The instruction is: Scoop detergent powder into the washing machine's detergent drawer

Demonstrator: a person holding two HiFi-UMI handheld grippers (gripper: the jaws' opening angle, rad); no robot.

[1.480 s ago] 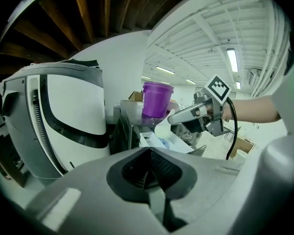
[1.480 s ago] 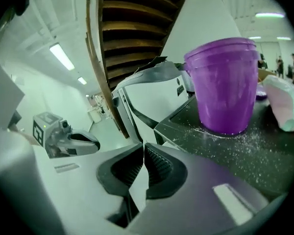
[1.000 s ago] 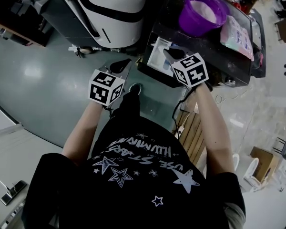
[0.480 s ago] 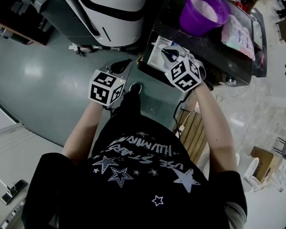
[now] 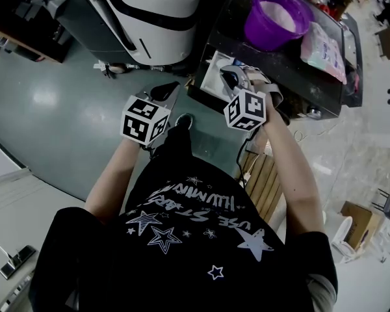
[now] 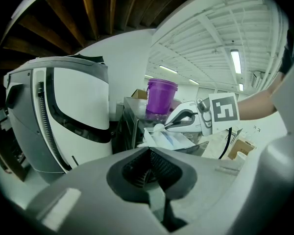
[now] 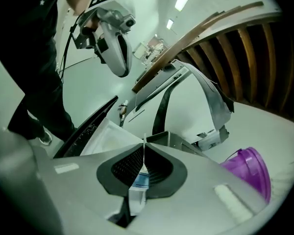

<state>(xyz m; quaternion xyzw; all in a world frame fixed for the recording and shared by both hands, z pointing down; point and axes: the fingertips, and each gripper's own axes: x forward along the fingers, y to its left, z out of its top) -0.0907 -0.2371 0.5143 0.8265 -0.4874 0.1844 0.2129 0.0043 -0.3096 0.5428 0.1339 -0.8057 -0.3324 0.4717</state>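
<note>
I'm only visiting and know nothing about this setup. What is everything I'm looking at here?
Purple plastic bucket: one, purple, holding white powder, on the washing machine's top.
Washing machine: one, dark-topped, ahead on the right.
Detergent drawer: one, white, open at the machine's near corner.
Small plastic scoop: one, white, at the drawer.
Soft packet: one, pink and pale blue, beside the bucket.
Rounded appliance: one, white and grey, left of the washing machine.
Left gripper: one, grey, jaws together, empty.
Right gripper: one, grey, shut on the scoop's thin handle.
</note>
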